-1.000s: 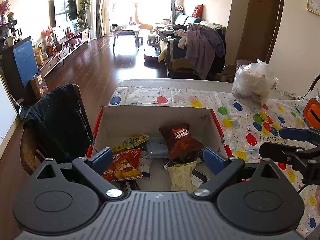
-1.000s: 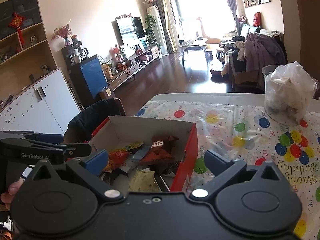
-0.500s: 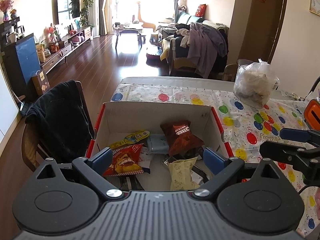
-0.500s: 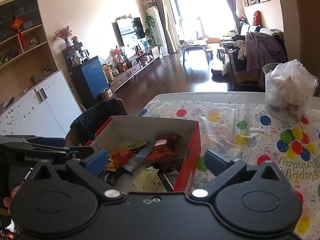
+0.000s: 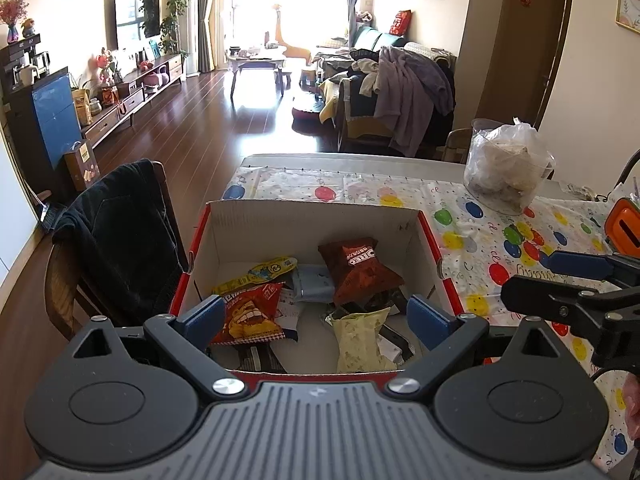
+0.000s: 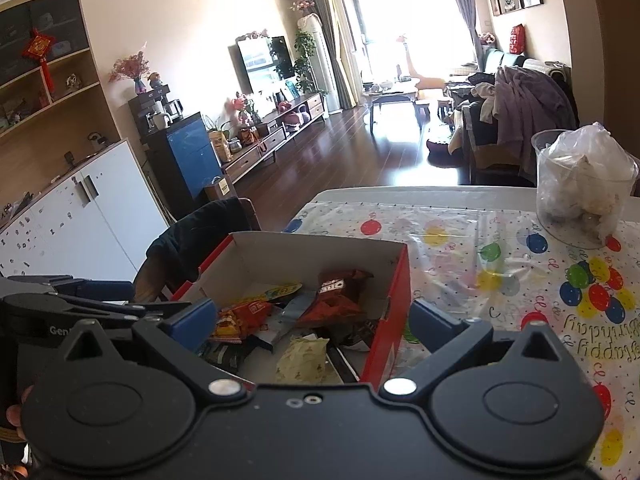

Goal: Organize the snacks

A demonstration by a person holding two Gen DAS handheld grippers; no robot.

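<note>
A red cardboard box [image 5: 430, 236] with a white inside stands on the table and holds several snack packs: a brown Oreo bag [image 5: 358, 270], a red chip bag [image 5: 250, 314], a yellow pack [image 5: 260, 272] and a pale green bag [image 5: 360, 338]. My left gripper [image 5: 312, 316] is open and empty, above the box's near edge. My right gripper [image 6: 312, 322] is open and empty, near the box's [image 6: 394, 296] right front corner. The Oreo bag [image 6: 336, 296] and pale green bag [image 6: 300, 362] also show in the right wrist view.
A clear tub with a plastic bag [image 5: 506, 168] stands at the table's far right. The tablecloth [image 6: 520, 264] has coloured balloons. A chair draped with a dark jacket [image 5: 116, 236] stands left of the box. An orange object [image 5: 624, 228] is at the right edge.
Both grippers have drawn back and risen slightly, so the box sits a little lower in both views. The jaws have stayed open. The snacks have not moved.
</note>
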